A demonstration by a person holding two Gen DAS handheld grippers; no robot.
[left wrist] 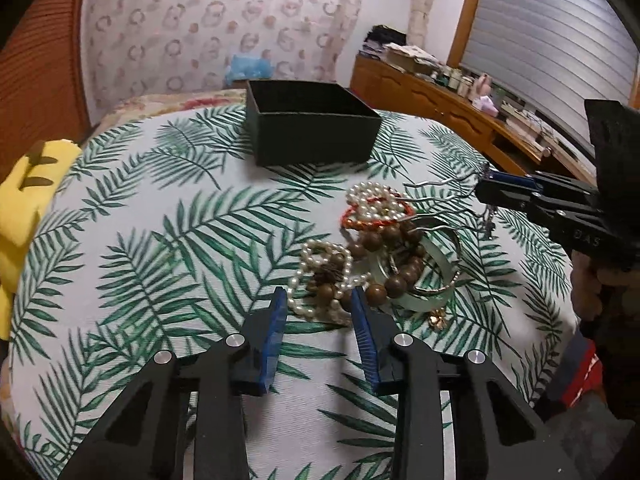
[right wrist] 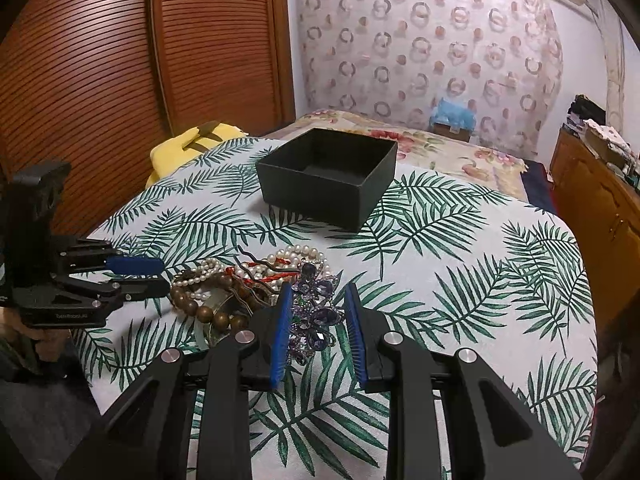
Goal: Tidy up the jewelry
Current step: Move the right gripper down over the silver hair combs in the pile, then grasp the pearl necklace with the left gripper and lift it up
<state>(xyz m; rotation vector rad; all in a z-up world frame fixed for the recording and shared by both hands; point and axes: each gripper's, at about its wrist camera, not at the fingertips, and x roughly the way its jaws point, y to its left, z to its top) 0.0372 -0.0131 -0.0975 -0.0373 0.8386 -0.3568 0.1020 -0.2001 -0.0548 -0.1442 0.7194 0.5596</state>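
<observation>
A jewelry pile lies on the palm-leaf cloth: pearl strands (left wrist: pixel 320 276), wooden bead bracelets (left wrist: pixel 394 280), a red cord bracelet (left wrist: pixel 374 218), a pale bangle (left wrist: pixel 432 276) and wavy hairpins (left wrist: pixel 436 196). An open black box (left wrist: pixel 312 128) stands behind it, empty in the right wrist view (right wrist: pixel 328 176). My left gripper (left wrist: pixel 320 300) is open, its tips straddling the near pearl strand. My right gripper (right wrist: pixel 316 292) is open around a purple rhinestone brooch (right wrist: pixel 314 312). The pile sits to its left (right wrist: pixel 224 296).
A yellow cloth (left wrist: pixel 24 208) lies at the table's left edge. A bed with a floral cover (right wrist: pixel 440 144) is behind the table. A wooden sideboard (left wrist: pixel 460 108) with clutter runs along the right. A wooden slatted wardrobe (right wrist: pixel 120 80) is on the left.
</observation>
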